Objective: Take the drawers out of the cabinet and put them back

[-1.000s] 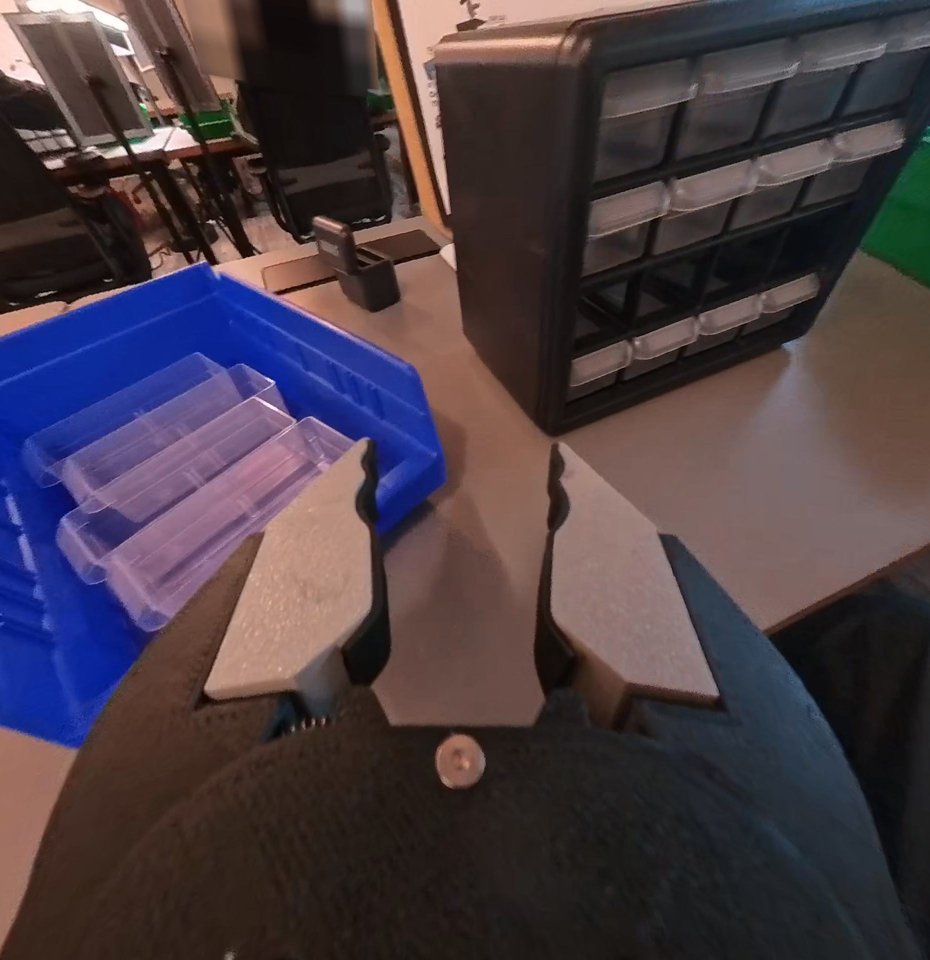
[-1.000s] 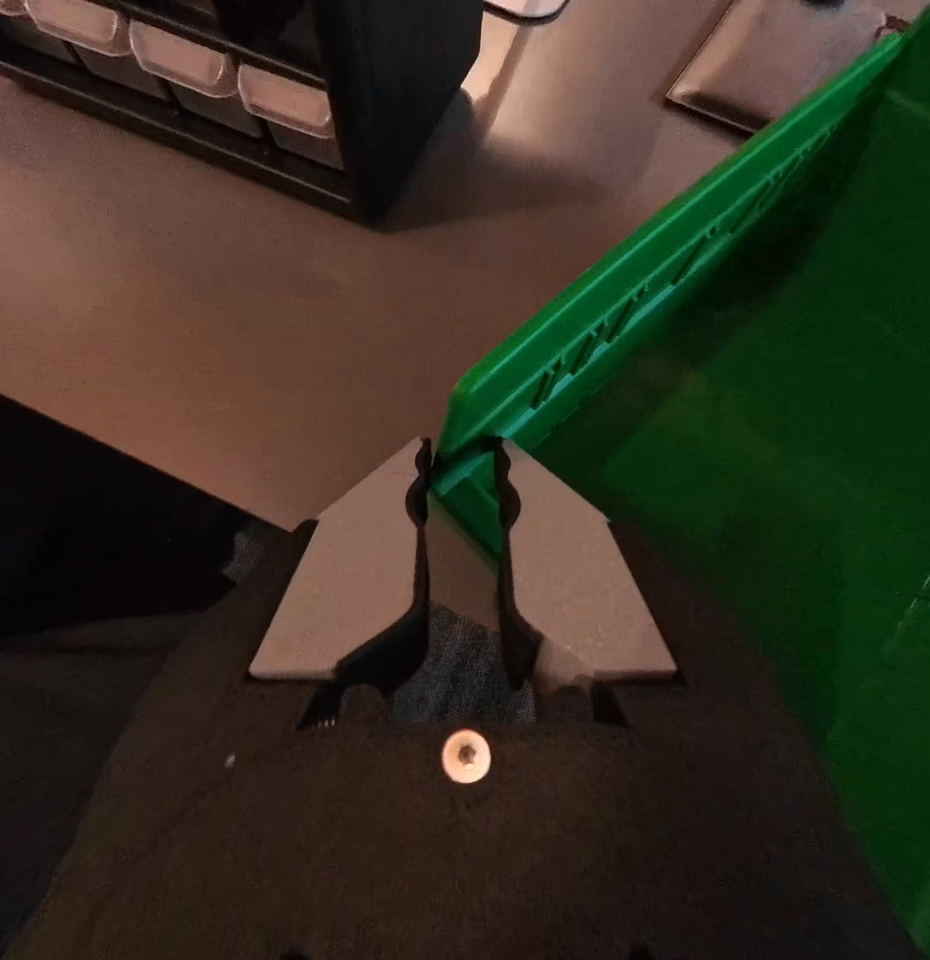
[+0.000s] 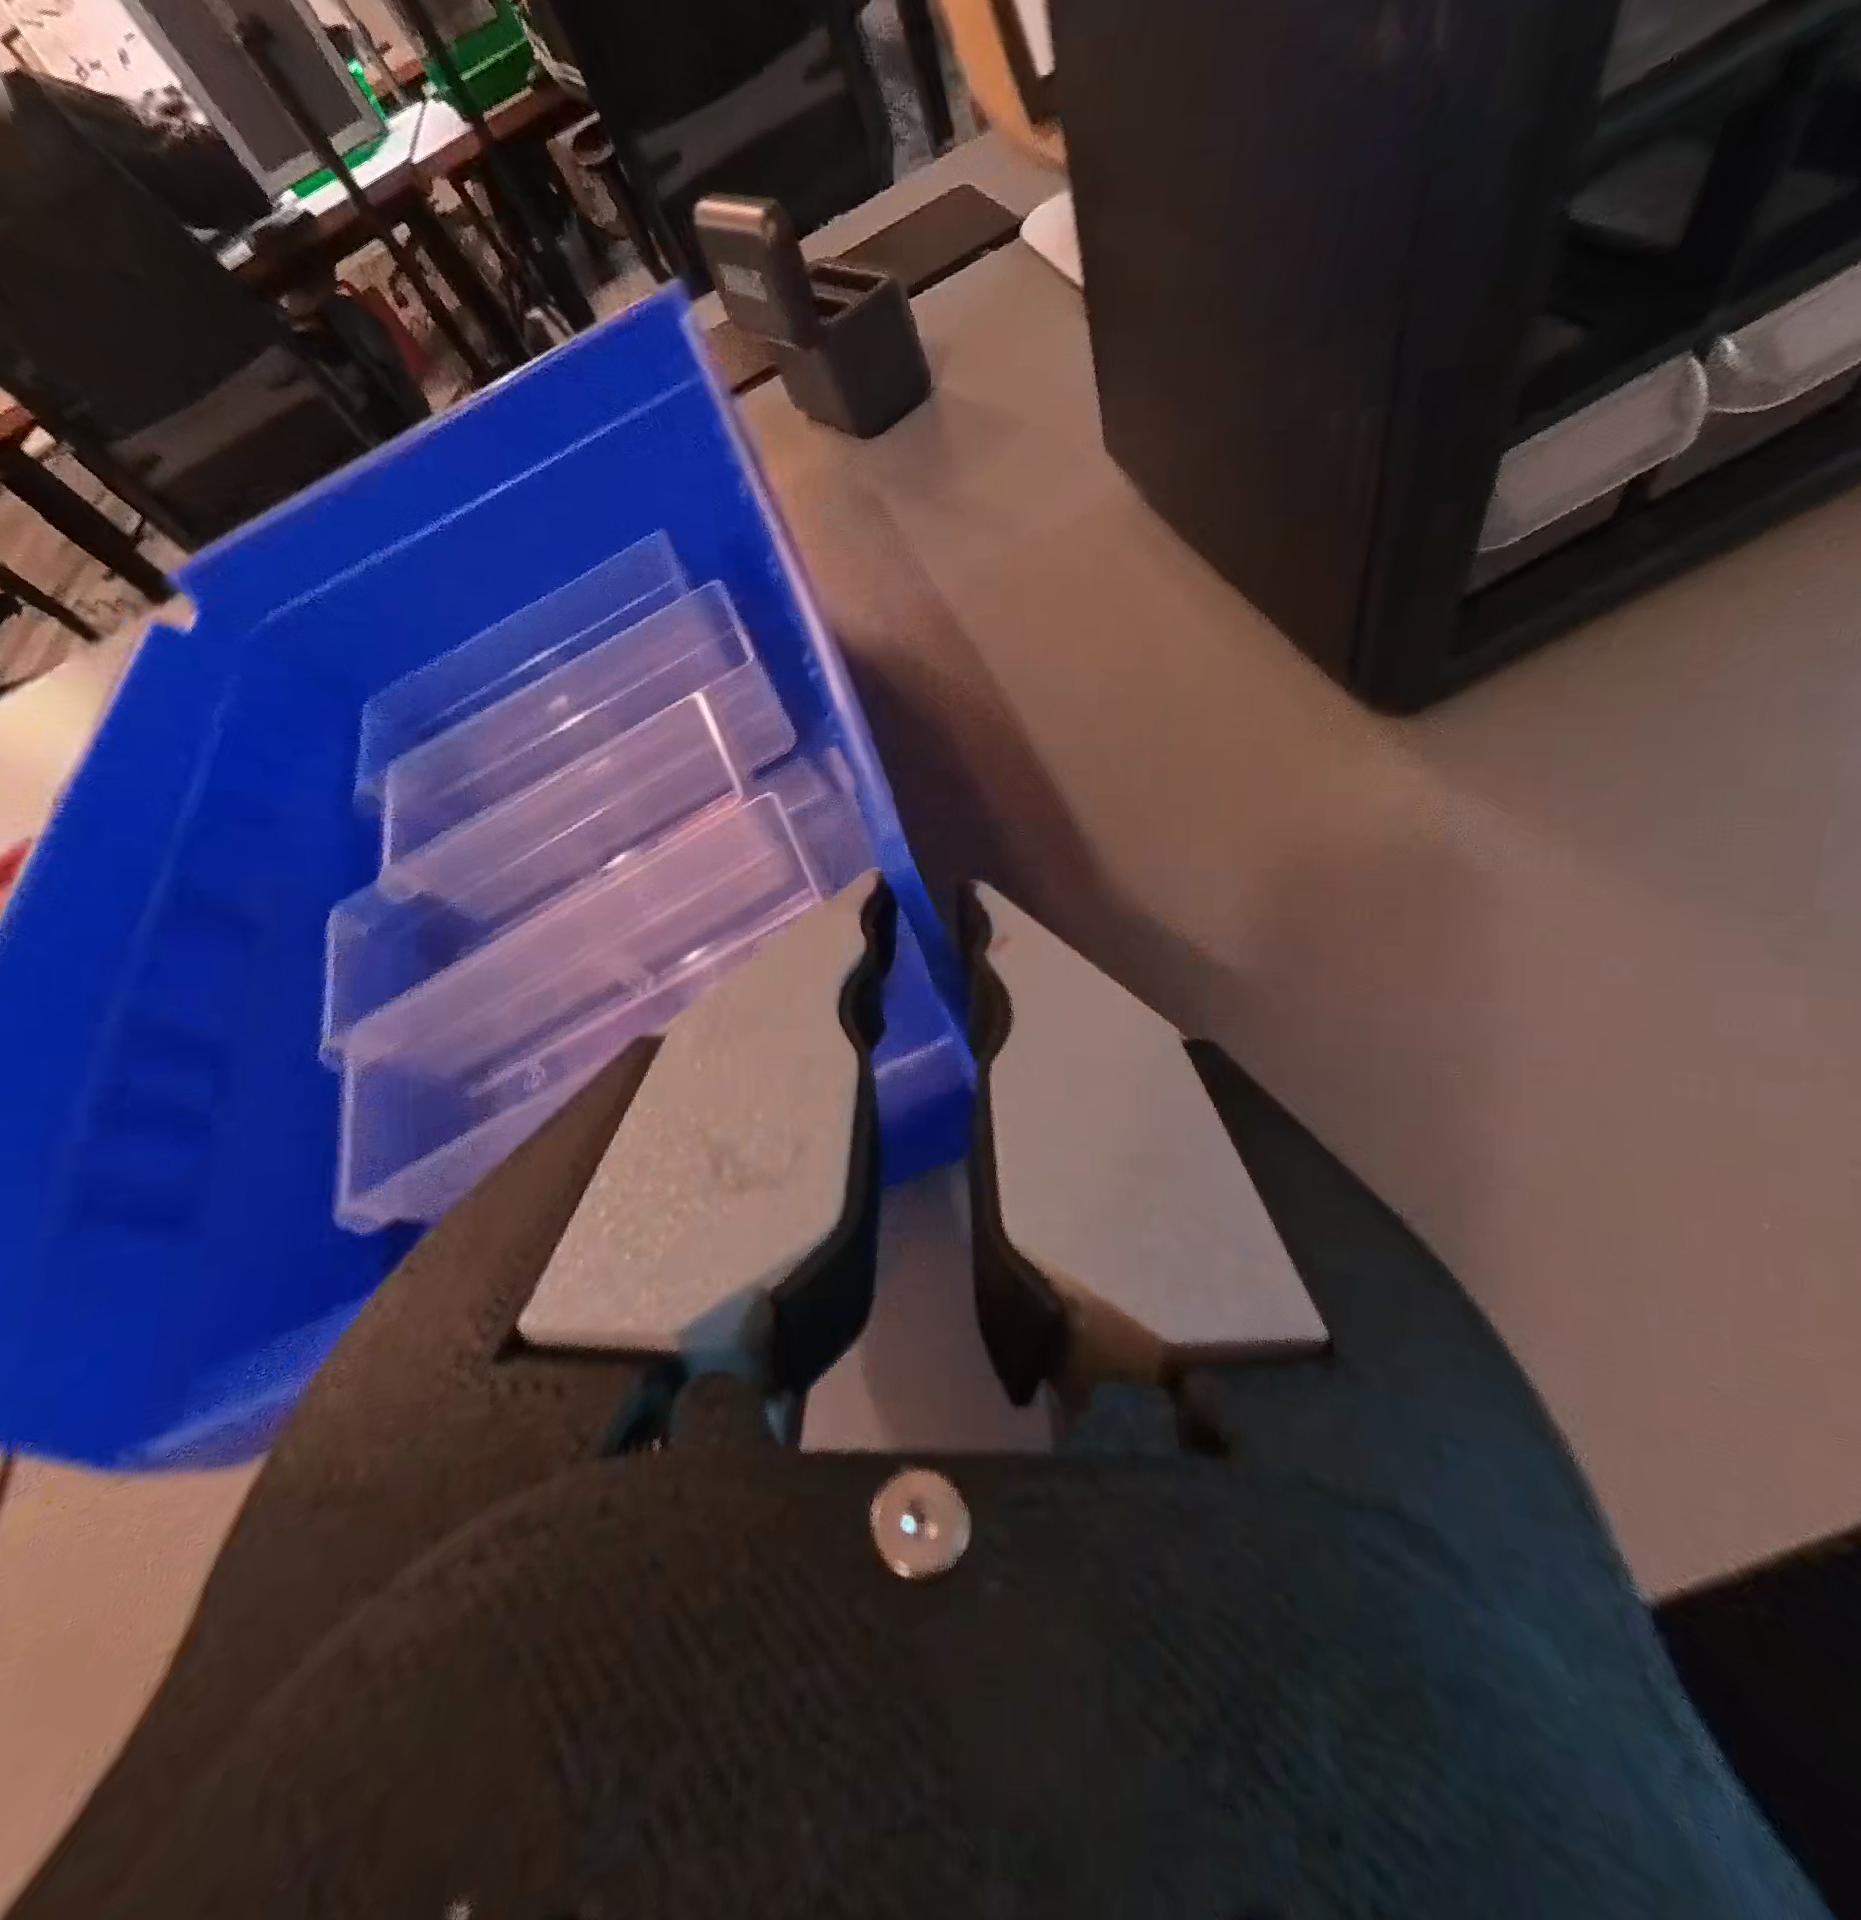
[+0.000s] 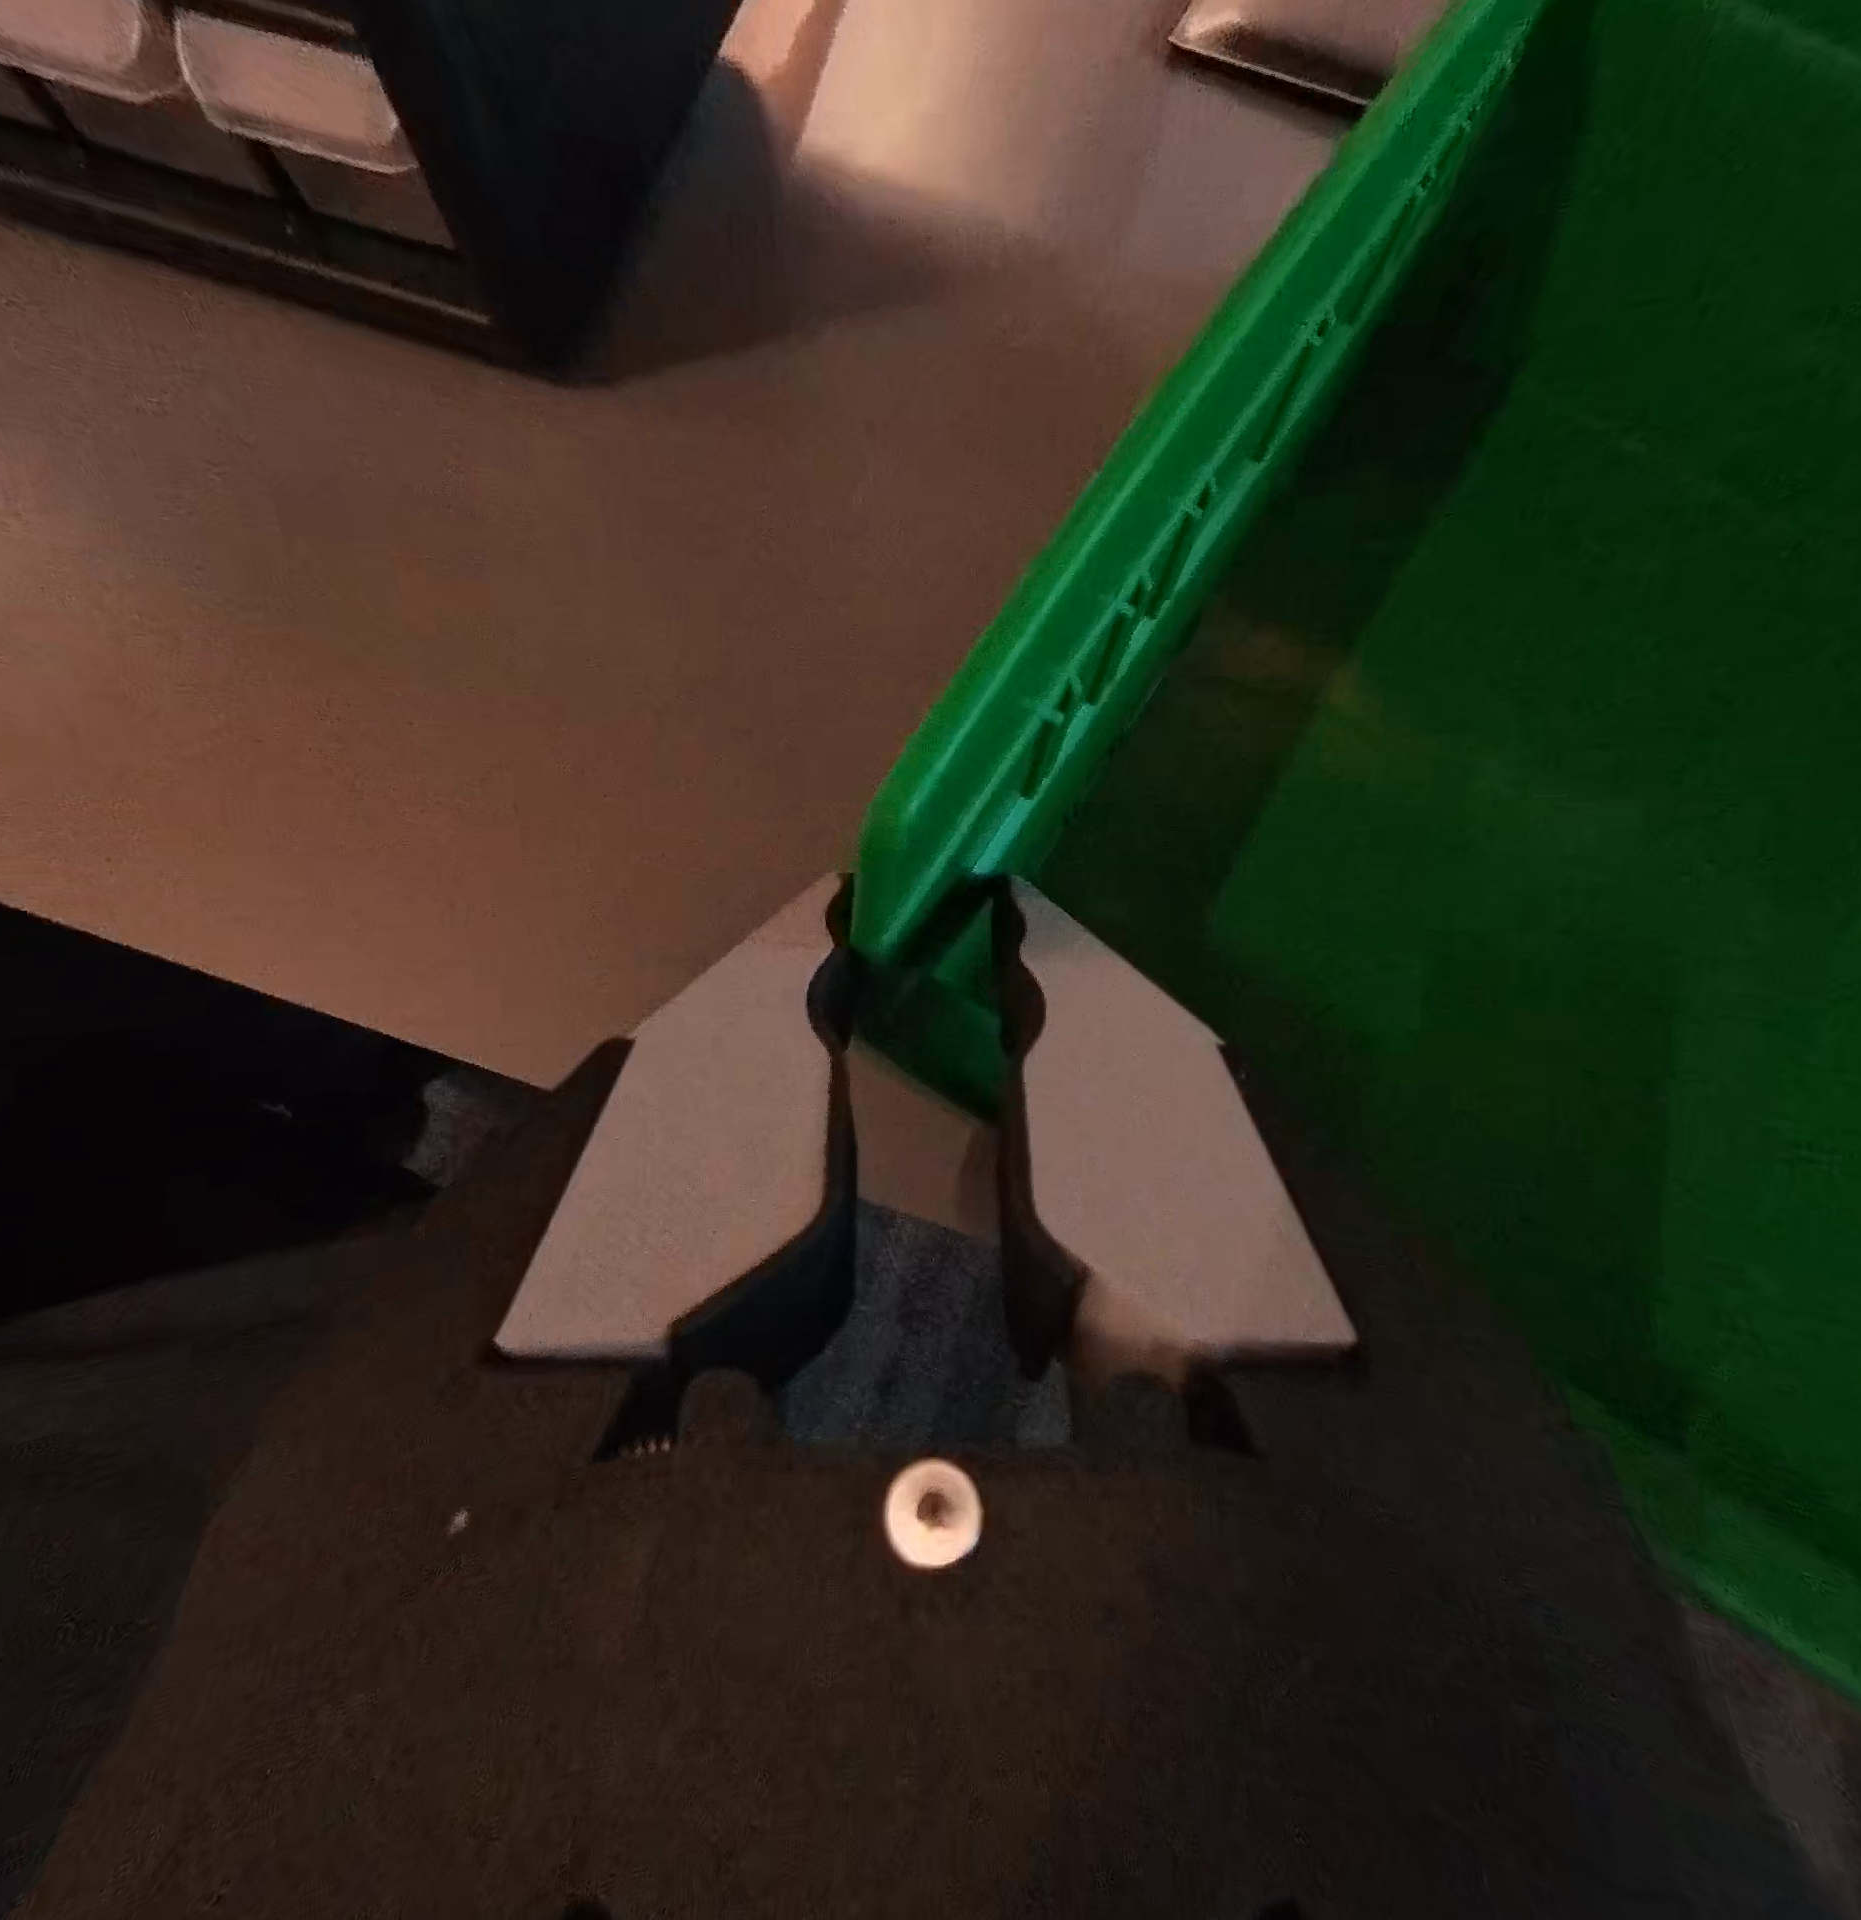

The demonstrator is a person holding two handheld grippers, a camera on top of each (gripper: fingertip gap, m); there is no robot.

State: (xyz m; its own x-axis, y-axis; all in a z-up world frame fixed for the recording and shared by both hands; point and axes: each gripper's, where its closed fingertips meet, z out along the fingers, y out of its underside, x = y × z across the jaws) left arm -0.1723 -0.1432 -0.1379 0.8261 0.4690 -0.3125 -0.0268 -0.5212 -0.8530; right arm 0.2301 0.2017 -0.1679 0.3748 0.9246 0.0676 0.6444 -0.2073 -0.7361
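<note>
1. Left gripper (image 3: 921, 904): jaws narrowed onto the near right corner wall of the blue bin (image 3: 178, 935); the wall runs between the two fingers, so it is clamped on the bin; actual pad contact is hard to confirm through the motion blur.
2. Blue bin sits tilted in the left wrist view, its near edge cut off behind the gripper body; whether its base touches the table (image 3: 1321, 935) cannot be told.
3. Clear drawers (image 3: 573, 831) lie in the blue bin, side by side and overlapping; their transparent walls merge, so the exact count is unclear – several at least; the nearest one is partly hidden by the left finger.
4. Cabinet (image 3: 1269, 364) stands on the table to the right, well apart from the blue bin; only its dark side wall and a strip of the front show; a few frosted drawer fronts are visible low at the right edge, the rest cropped or too dark.
5. A small dark holder (image 3: 853, 343) stands behind the bin, beside the cabinet; its contents are indistinct.
6. Right gripper (image 4: 921, 914): jaws narrow, closed on the near corner rim of the green bin (image 4: 1528, 727); the bin fills the right side, its interior dim and far end cut off – contents not discernible.
7. In the right wrist view the cabinet's lower corner shows at the top left, blurred.
</note>
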